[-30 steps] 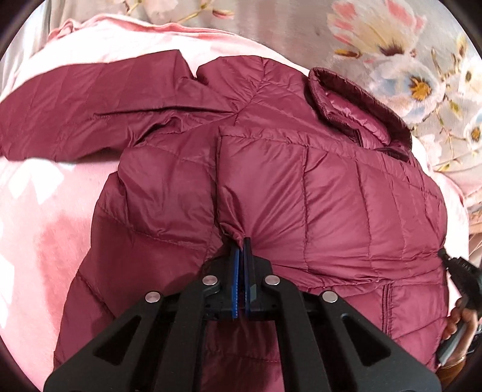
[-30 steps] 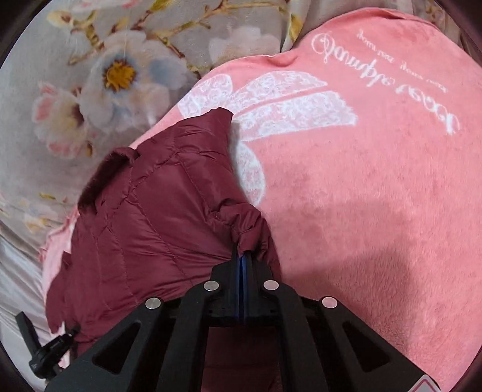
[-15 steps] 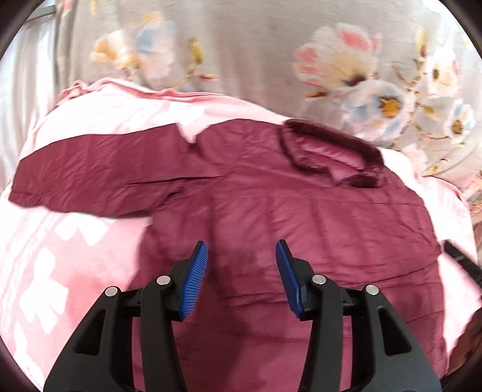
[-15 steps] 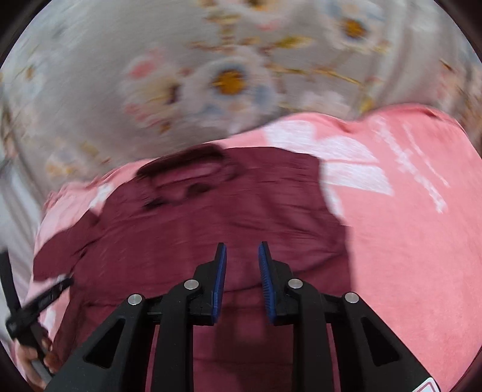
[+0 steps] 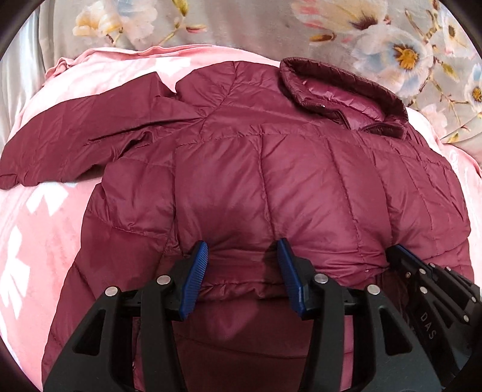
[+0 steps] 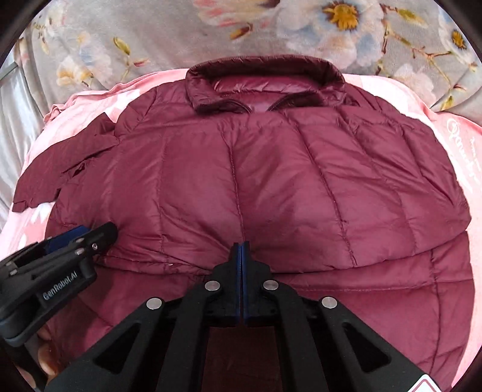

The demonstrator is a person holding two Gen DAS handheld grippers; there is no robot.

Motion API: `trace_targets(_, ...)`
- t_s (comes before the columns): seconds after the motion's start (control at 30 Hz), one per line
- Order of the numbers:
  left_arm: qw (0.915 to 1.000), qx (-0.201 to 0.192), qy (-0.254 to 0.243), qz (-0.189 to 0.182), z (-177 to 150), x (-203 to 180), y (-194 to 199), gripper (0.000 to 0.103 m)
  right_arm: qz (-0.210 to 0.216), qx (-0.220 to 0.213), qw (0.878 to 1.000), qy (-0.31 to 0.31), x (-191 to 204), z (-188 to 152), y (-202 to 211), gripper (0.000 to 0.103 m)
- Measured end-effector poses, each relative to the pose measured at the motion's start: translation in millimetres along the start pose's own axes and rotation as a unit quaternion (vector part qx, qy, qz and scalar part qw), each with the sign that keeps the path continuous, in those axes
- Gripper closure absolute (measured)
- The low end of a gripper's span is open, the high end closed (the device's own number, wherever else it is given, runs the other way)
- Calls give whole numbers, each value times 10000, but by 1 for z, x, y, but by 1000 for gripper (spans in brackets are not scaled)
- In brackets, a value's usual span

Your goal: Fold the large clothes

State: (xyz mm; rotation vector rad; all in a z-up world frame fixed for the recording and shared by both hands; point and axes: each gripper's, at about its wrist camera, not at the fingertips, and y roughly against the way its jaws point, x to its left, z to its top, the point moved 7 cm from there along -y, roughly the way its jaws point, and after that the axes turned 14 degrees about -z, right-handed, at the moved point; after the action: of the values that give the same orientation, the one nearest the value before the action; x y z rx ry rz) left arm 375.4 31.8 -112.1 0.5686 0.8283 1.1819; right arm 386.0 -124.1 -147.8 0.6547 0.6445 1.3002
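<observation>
A maroon quilted jacket [image 5: 301,181] lies front up on a pink blanket [image 5: 36,226], collar [image 5: 340,87] at the far side. One sleeve [image 5: 90,132] stretches out to the left. A folded-over layer ends in a puffy edge across the near part. My left gripper [image 5: 242,260] is open, its blue pads either side of that edge. My right gripper [image 6: 241,250] is shut, its tips pinching the same edge of the jacket [image 6: 271,181], where creases converge. It also shows at the right of the left wrist view as the right gripper [image 5: 397,253]. The left gripper [image 6: 90,235] appears at the left.
A grey floral sheet [image 5: 241,24] lies beyond the blanket [image 6: 461,144], past the collar [image 6: 262,75]. The outstretched sleeve [image 6: 60,169] reaches toward the blanket's left rim. A hand [image 6: 42,355] holds the left gripper at the lower left.
A second ago both grippers were shut on jacket fabric. Both then opened and drew back. Now the left is open at the folded edge and the right has shut on it.
</observation>
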Motion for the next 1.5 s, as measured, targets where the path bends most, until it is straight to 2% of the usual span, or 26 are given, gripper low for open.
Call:
trace_targets(0.17, 9999, -115, -75, 82, -4, -2, -1, 56, -134, -139, 9998, 73, 3, -4, -3, 103)
trace_targets(0.37, 9998, -199, 2, -60, -3, 1, 1, 56, -171, -246, 9995, 63, 1, -4, -5, 103)
trace_targets(0.47, 9986, -310, 256, -329, 0, 12, 12, 56, -119, -339, 9993, 46, 1, -3, -5, 103)
trace_targets(0.53, 9970, -502, 479, -333, 5, 32, 34, 53, -144, -346, 9993, 66, 1, -3, -5, 103)
trace_targets(0.6, 9938, -745, 727, -387, 12, 58, 58, 37, -134, -345, 9993, 56, 1, -3, -5, 103)
trace_targets(0.63, 9906, -922, 935, -371, 17, 80, 76, 32, -124, -344, 9993, 48, 2, -3, -4, 103)
trace_targets(0.67, 9878, -1053, 1102, -323, 22, 100, 89, 23, -116, -344, 9993, 43, 2, -3, -4, 103)
trace_targets(0.7, 9831, -1217, 1347, -214, 28, 130, 105, 14, -129, -348, 9993, 49, 2, -3, -4, 103)
trace_targets(0.73, 9798, -1298, 1521, -89, 30, 151, 113, 11, -138, -352, 9993, 57, 2, -3, -4, 103)
trace_targets(0.77, 9744, -1390, 1767, 70, 33, 180, 122, 11, -153, -357, 9992, 63, 2, -3, -4, 103)
trace_targets(0.8, 9653, -1501, 2125, 209, 36, 219, 133, 11, -154, -360, 9992, 63, 1, -3, -4, 103)
trace_targets(0.83, 9603, -1547, 2308, 259, 38, 239, 136, 11, -152, -361, 9992, 59, 2, -3, -4, 103)
trace_targets(0.93, 9320, -1605, 3190, 617, 35, 338, 144, 11, -150, -364, 9992, 58, 2, -3, -4, 103)
trace_targets(1.0, 9157, -1610, 3572, 890, 30, 383, 144, 11, -160, -369, 9992, 66, 2, -3, -4, 103)
trace_targets(1.07, 8996, -1645, 3945, 900, 24, 420, 139, 12, -175, -376, 9991, 76, 3, -3, -4, 103)
trace_targets(1.1, 8893, -1734, 4166, 739, 22, 434, 136, 12, -185, -380, 9991, 81, 3, -3, -4, 103)
trace_targets(1.13, 8836, -1800, 4274, 638, 23, 440, 135, 12, -193, -383, 9990, 87, 3, -3, -4, 103)
trace_targets(1.2, 8781, -2034, 4284, 628, 30, 448, 136, 11, -217, -392, 9989, 102, 3, -2, -4, 103)
trace_targets(1.27, 8854, -1996, 4147, 654, 38, 446, 131, 12, -236, -401, 9989, 115, 4, -2, -4, 103)
trace_targets(1.33, 8935, -1949, 3993, 654, 47, 442, 125, 25, -233, -404, 9988, 117, 4, -3, -4, 103)
trace_targets(1.37, 8971, -1906, 3953, 524, 52, 440, 120, 46, -232, -405, 9988, 116, 4, -2, -4, 103)
trace_targets(1.4, 8998, -1806, 3955, 371, 56, 437, 114, 75, -233, -407, 9988, 116, 4, -2, -4, 103)
trace_targets(1.43, 9006, -1716, 3982, 287, 56, 435, 112, 89, -236, -409, 9988, 119, 4, -2, -4, 103)
trace_targets(1.47, 9024, -1678, 3961, 236, 59, 430, 111, 101, -237, -411, 9988, 122, 4, -3, -4, 103)
trace_targets(1.5, 9055, -1740, 3863, 237, 62, 423, 116, 101, -240, -413, 9988, 125, 4, -3, -4, 103)
